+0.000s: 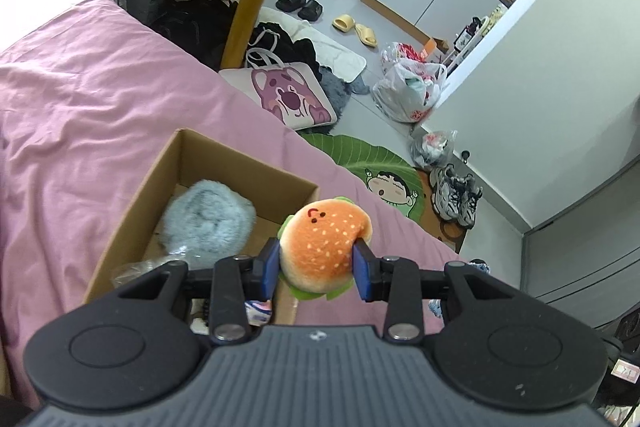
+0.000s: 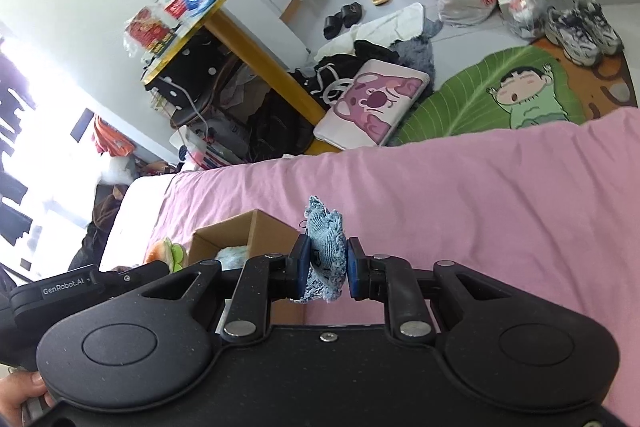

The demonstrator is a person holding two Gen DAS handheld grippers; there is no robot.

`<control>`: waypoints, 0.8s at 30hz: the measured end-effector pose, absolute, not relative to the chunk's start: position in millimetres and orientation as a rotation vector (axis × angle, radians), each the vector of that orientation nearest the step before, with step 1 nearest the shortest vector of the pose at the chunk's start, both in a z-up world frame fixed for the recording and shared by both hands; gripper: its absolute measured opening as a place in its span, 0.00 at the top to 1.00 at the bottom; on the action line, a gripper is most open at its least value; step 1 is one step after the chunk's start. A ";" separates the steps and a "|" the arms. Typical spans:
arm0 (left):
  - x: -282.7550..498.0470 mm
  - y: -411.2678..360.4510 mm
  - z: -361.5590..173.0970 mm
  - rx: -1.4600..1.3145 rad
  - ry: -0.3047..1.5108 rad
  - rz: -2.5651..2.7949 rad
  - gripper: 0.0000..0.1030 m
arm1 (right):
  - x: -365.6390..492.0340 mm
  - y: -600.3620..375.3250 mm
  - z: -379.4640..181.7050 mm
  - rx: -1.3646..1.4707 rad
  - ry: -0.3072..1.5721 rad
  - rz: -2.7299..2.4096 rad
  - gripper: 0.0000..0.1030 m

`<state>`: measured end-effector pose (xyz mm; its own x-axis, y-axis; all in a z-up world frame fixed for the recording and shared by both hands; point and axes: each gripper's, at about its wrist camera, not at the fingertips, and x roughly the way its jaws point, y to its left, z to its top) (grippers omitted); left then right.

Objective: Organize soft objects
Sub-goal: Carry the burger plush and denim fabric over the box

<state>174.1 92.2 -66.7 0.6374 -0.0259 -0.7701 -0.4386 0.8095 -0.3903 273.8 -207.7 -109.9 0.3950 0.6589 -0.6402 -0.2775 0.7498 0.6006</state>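
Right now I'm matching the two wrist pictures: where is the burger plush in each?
Left wrist: burger plush at lower centre, pinched in the left gripper over the box's near corner.
Right wrist: only its edge shows at lower left, left of the box.
Shared landmark: the box on the pink sheet.

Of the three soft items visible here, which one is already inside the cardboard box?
The grey fluffy plush. It lies in the cardboard box, while the burger plush and blue denim piece are each clamped in tongs.
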 end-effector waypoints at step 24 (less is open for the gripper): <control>130.2 151.0 -81.8 -0.647 0.947 0.295 0.64 | 247.5 -115.1 -74.4 0.328 0.993 0.698 0.81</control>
<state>130.2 151.0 -81.8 0.5627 -0.0416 -0.8256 -0.5033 0.7751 -0.3821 247.5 -115.1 -74.4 0.3554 0.6707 -0.6511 -0.3858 0.7397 0.5514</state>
